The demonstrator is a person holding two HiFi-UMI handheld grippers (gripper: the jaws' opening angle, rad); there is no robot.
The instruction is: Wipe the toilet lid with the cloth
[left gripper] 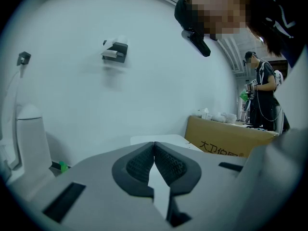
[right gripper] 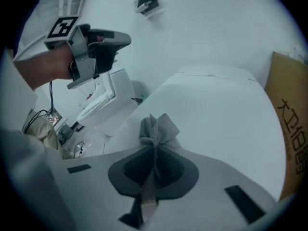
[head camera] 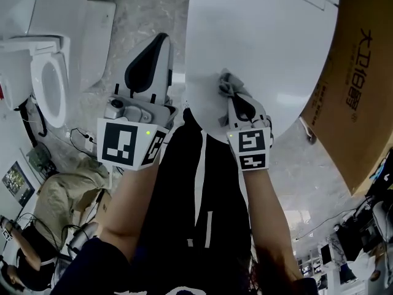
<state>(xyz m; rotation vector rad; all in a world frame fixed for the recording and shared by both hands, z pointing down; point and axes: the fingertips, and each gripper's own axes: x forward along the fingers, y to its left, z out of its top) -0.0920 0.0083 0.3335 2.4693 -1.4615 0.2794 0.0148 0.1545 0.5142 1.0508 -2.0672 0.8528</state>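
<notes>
**Cloth clamped tight and down on the lid**

Over to the right gripper (right gripper: 154,153): its dark pads are squeezed hard onto the grey cloth (right gripper: 158,128); a strip of fabric trails back between them and a bunched knot fans out past the tips; that knot is resting on the white toilet lid (right gripper: 221,105), toward the edge closest to the person holding the tools; the lid lies closed and smooth, filling the space ahead of the jaws. Now the left gripper (left gripper: 154,152): pads pressed together tip to tip, nothing caught between them; it is held up off to the lid's left, apart from the cloth, over the pale marbled floor (head camera: 138,17) and aimed at a plain white wall (left gripper: 96,105). Moving outward, a brown cardboard box (head camera: 359,85) with dark print stands just beside the lid on the right; a second white toilet (head camera: 49,72), seat ring showing, sits well apart on the left; beyond the box another person (left gripper: 262,97) stands in the background.
</notes>
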